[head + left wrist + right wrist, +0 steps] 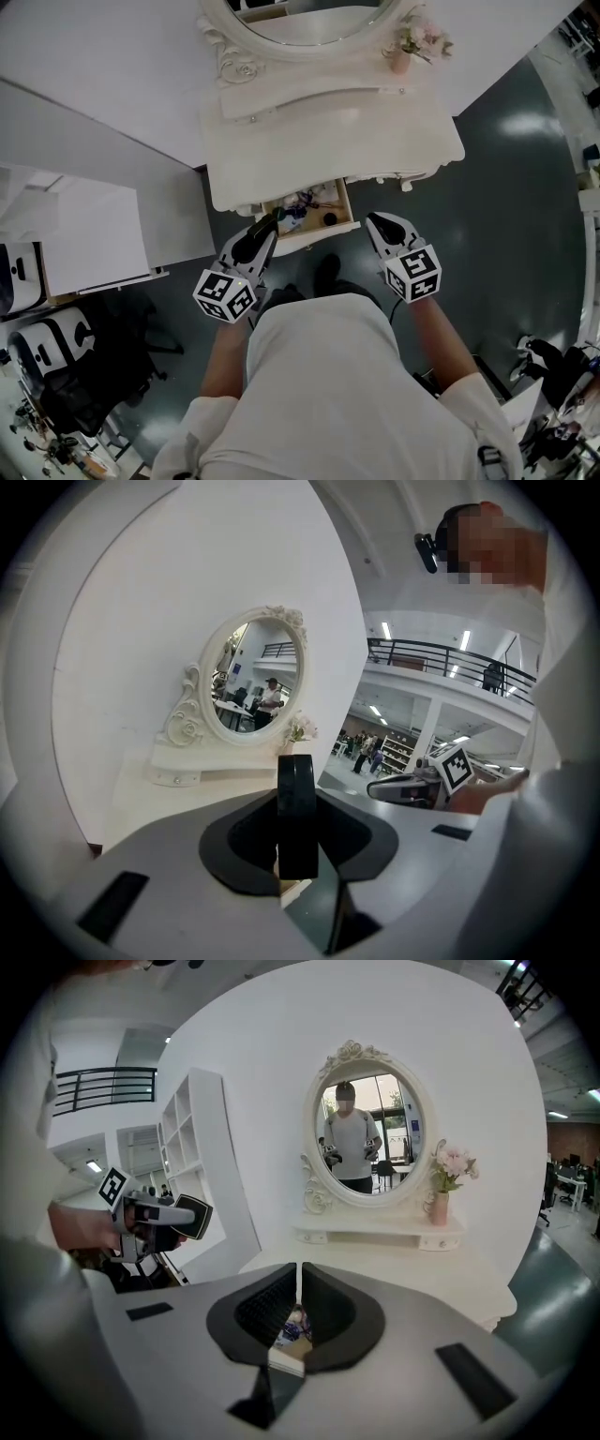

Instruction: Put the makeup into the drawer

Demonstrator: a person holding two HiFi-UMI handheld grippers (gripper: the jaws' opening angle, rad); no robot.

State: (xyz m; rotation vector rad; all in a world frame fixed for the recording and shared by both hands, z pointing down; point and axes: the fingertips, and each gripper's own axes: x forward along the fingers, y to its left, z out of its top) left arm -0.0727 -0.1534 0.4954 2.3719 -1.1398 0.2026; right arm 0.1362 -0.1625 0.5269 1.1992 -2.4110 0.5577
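A white vanity table (328, 131) stands ahead of me, and its small drawer (343, 208) is pulled open with several makeup items inside. My left gripper (270, 223) hovers at the drawer's front left corner, shut on a black round compact (297, 803) held edge-on between the pads. From the right gripper view the same compact (192, 1216) shows in that gripper at the left. My right gripper (375, 221) hangs just right of the drawer front, jaws shut with nothing between them. Below its closed jaws the drawer's contents (293, 1324) show.
An oval mirror (309, 19) and a pink flower vase (403, 52) stand at the back of the vanity. A white shelf unit (84, 234) is at the left, with a black office chair (56, 375) below it. Dark floor (506, 187) lies to the right.
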